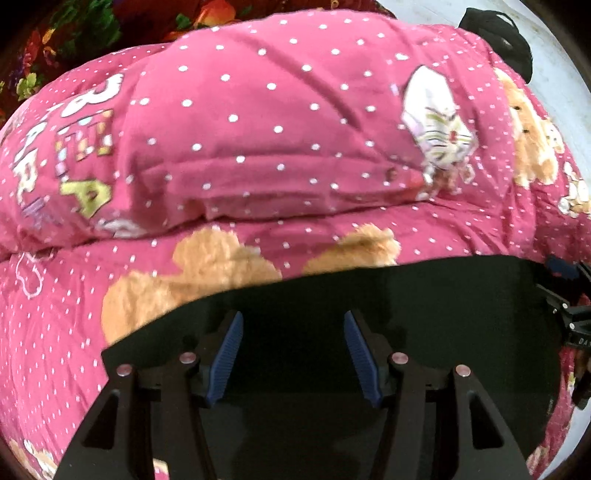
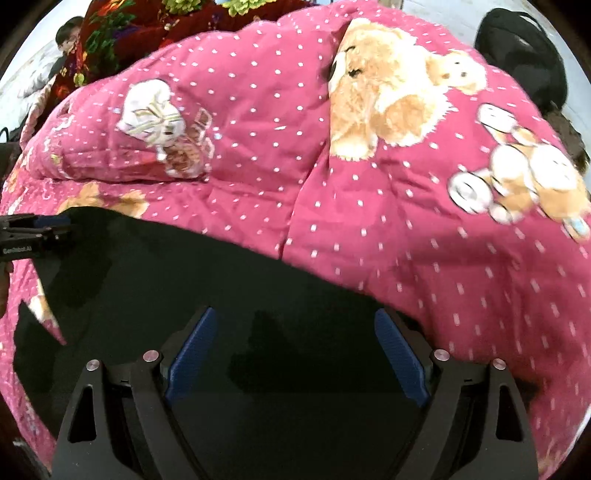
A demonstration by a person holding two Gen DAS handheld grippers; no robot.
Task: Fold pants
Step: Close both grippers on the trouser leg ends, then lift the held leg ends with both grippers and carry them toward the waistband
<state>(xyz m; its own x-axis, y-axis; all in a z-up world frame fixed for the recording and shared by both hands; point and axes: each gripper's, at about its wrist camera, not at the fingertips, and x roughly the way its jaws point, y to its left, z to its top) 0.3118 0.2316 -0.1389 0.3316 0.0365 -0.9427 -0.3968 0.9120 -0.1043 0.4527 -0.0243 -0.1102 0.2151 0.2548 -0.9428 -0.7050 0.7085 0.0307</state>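
Black pants point(image 1: 369, 295) lie flat on a pink dotted quilt point(image 1: 258, 129) and fill the lower half of both views. My left gripper point(image 1: 293, 315) hovers over the dark cloth, open, its blue pads point(image 1: 225, 354) wide apart with nothing between them. My right gripper point(image 2: 295, 312) is also open above the pants point(image 2: 184, 277), and its pads point(image 2: 400, 354) are spread. Each gripper shows at the edge of the other's view: the right gripper point(image 1: 567, 299) by the pants' right corner, the left gripper point(image 2: 35, 234) by their left corner.
The quilt point(image 2: 406, 221) carries teddy-bear prints and bulges into a thick fold behind the pants. A black bag point(image 2: 524, 55) sits at the back right, a dark floral blanket point(image 2: 122, 33) at the back left. A person point(image 2: 68, 38) is at the far left.
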